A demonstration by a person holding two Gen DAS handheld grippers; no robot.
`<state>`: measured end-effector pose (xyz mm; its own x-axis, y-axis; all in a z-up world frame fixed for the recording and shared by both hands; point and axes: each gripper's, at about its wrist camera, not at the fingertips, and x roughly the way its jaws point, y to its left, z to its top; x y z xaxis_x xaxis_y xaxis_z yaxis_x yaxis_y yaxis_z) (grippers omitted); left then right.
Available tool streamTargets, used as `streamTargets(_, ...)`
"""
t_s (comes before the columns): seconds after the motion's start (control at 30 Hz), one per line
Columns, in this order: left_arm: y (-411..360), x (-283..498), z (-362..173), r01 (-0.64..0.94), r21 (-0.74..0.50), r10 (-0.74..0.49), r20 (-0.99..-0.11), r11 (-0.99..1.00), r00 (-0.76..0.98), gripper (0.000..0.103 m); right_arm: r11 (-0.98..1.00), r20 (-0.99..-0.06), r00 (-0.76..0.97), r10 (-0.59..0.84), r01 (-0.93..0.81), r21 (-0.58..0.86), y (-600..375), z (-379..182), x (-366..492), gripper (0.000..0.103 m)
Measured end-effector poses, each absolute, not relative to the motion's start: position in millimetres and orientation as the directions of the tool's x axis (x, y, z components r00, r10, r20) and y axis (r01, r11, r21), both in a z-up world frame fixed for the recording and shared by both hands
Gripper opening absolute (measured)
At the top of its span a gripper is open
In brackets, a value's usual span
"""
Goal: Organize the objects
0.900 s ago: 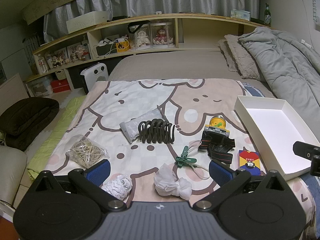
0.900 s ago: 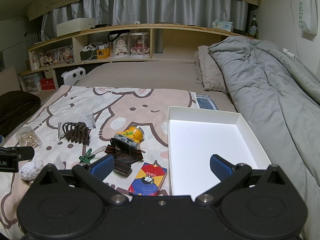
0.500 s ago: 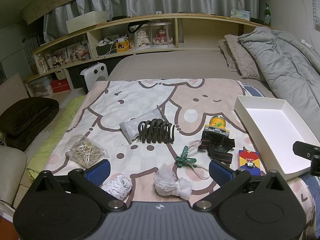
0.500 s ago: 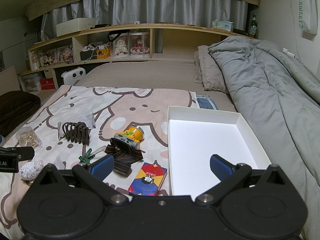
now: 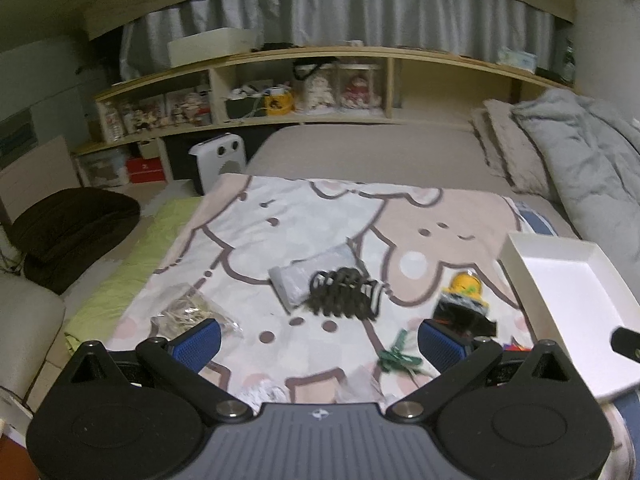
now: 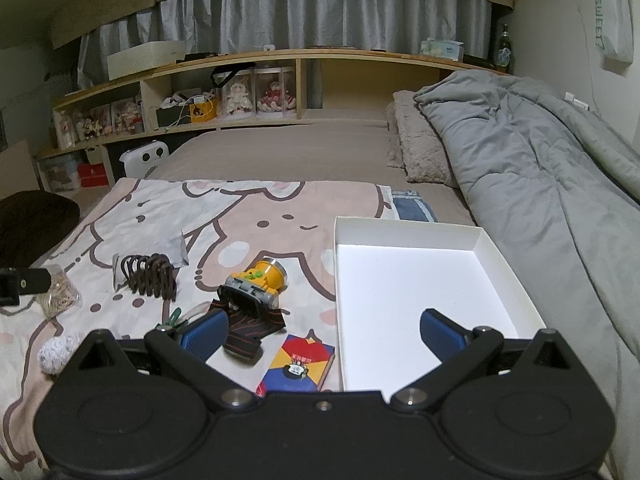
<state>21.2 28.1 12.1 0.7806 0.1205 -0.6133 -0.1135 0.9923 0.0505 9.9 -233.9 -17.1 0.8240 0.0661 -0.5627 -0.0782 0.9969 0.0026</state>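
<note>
nothing is in the box [image 6: 408,280] yet, so you are at the very start: the white box lies bare at the right of the frame, and every object sits loose on the blanket [image 6: 256,216] to its left. your next move, i judge, calls for choosing one near item, lowering a gripper over it, closing, and carrying it across the box's left wall.

nearest your right gripper [image 6: 322,330], at lower centre of its view, lies the card pack [image 6: 298,364], just beside the box. a little above it is the headlamp [image 6: 254,284], its striped strap trailing toward your left pad. the green clip [image 6: 172,318] shows just left of that pad, and the white ball [image 6: 56,354] sits at the lower left. farther up the frame are the dark claw clip [image 6: 150,274], lying on a grey pouch [image 6: 168,248], and the rubber bands [image 6: 58,292] at the left edge.

in the left view, which is blurred, the same clip [image 5: 396,354] lies between your pads, with the claw clip [image 5: 342,298] at mid frame and the rubber-band bag [image 5: 192,312] above the left pad.

both tools are spread as wide as they go. your left gripper [image 5: 320,340] holds nothing and touches nothing that i can see; the same goes for the right, whose pads hang above the blanket and the box.
</note>
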Motion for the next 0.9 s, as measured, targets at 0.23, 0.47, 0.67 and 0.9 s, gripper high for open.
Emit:
streamTargets(0.23,43,39,5,-0.169,0.061,0.170,-0.624,0.984,0.762,0.103,0.996,-0.556,0.827,0.084,-0.077,0.037,-234,-19,28,0.103)
streamTargets(0.47,50,57,-13,-0.174,0.043,0.157,-0.672,0.984,0.724,0.103,0.993,-0.555,0.825,0.110,-0.063,0.103,-238,-28,52,0.103)
streamTargets(0.67,34,74,-43,-0.100,0.040,0.097,-0.733,0.994,0.673,0.103,0.987,-0.609,0.783,0.130,-0.041,0.158,-235,-50,70,0.103)
streamTargets(0.9,14,89,-82,-0.002,0.048,0.040,-0.801,0.999,0.597,0.103,0.976,-0.709,0.689,0.152,0.010,0.218,-232,-82,83,0.087)
